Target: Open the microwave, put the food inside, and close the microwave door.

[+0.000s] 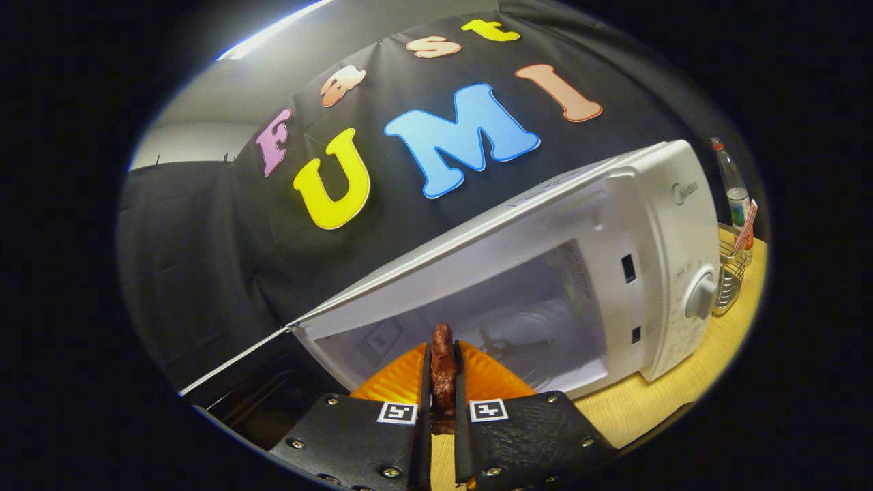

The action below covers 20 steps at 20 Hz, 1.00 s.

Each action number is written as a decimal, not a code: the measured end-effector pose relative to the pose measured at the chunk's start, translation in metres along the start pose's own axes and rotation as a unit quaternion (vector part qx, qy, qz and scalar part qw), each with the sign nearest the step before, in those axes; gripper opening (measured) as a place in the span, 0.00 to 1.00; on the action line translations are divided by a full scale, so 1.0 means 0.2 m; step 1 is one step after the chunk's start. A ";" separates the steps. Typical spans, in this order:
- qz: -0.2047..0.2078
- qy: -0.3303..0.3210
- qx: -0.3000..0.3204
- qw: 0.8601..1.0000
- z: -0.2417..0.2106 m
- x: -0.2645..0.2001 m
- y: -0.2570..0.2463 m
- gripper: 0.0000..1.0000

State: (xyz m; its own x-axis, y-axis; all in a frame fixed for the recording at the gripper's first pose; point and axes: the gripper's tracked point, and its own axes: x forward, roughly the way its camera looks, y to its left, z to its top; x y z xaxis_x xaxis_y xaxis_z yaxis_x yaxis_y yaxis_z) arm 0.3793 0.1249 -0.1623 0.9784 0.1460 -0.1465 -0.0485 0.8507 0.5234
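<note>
Claw [443, 402] clamps food [443, 368] w/ orange plate [395, 382] at open microwave [545, 286] mouth.

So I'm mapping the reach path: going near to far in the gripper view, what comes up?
gripper shut on the food → orange plate → open microwave → black cloth wall.

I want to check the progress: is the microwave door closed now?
No, the microwave door is swung open, its cavity exposed, while the hand-held gripper grips the food over an orange plate.
</note>
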 end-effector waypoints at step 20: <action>-0.162 -0.031 -0.130 0.978 -0.08 0.41 -0.43 0.55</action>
State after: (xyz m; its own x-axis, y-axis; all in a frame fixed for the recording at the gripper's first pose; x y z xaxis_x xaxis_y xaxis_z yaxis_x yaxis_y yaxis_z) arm 0.4604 0.0716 -0.2327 0.9607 -0.1773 -0.2136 0.2251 0.9478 0.2259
